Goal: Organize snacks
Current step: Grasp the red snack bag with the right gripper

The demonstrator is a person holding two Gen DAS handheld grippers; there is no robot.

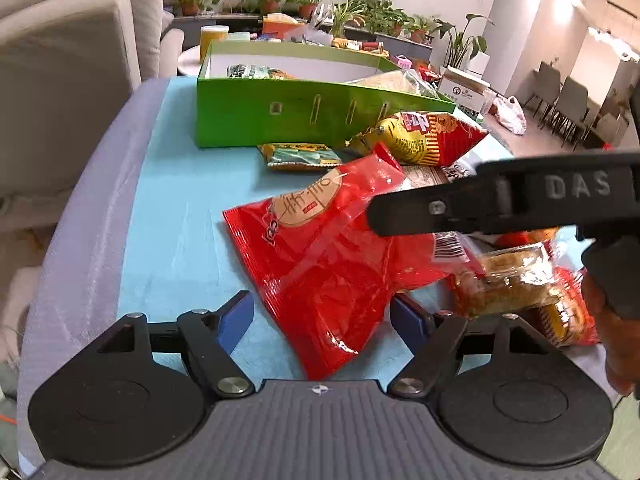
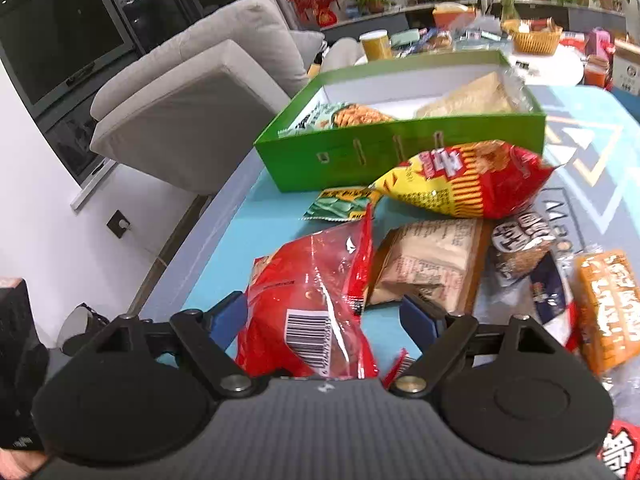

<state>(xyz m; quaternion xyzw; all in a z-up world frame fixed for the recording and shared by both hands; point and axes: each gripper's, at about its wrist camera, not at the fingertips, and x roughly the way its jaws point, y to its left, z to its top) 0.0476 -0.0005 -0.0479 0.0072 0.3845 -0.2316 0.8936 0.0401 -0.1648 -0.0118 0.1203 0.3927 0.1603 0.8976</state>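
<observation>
Red crinkled plastic snack bag (image 1: 320, 264): lying on the light-blue cloth-covered surface (image 1: 176, 216), short of the open green cardboard box (image 1: 280, 114). Left gripper (image 1: 322, 314) and right gripper (image 2: 322, 316): jaws wide, bag between, unpinched.

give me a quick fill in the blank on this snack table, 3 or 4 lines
1. The open box at the back of the table is ____ in colour.
2. The barcode facing the right wrist camera is on the ____ bag.
3. That bag lies between the blue pads of the right tongs, whose jaws stand ____.
4. The yellow and red chip bag lies ____ the box, on the cloth.

Missing words: green; red; open; outside
</observation>
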